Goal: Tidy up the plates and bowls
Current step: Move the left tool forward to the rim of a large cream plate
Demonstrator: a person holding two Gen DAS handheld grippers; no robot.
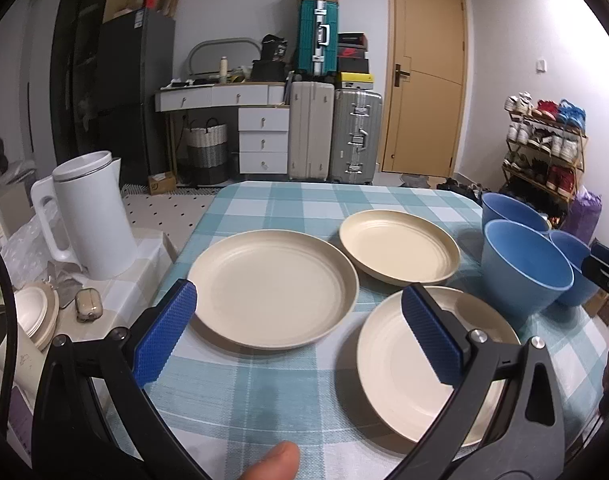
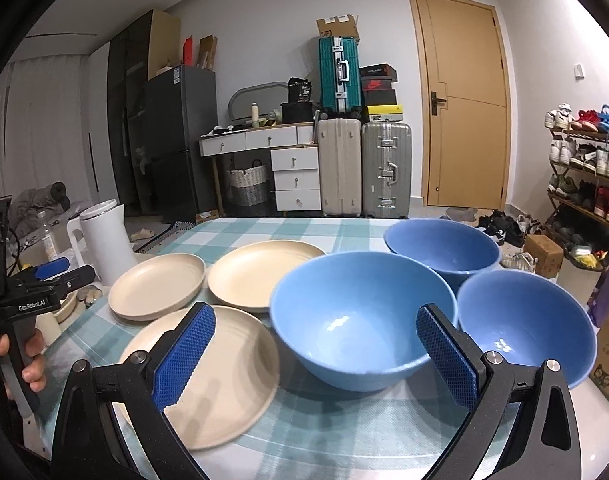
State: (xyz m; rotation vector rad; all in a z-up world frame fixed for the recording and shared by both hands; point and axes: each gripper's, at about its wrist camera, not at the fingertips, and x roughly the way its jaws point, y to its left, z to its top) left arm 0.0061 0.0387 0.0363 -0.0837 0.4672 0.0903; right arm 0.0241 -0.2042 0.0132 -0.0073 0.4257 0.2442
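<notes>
3 cream plates (image 1: 272,292), 3 blue bowls (image 1: 524,268)

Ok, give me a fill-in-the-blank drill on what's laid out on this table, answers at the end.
The round cream plates on the checked tablecloth number ____.
The glossy bowls beside them are coloured ____.
The left claw holds nothing, its jaws standing ____.
The white electric kettle stands off the table on the ____ side.

Missing words: three; blue; open; left

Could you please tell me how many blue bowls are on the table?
3: the near bowl sits beside the plates, the far bowl behind it, the right bowl at the table's right edge. None looks hidden.
</notes>
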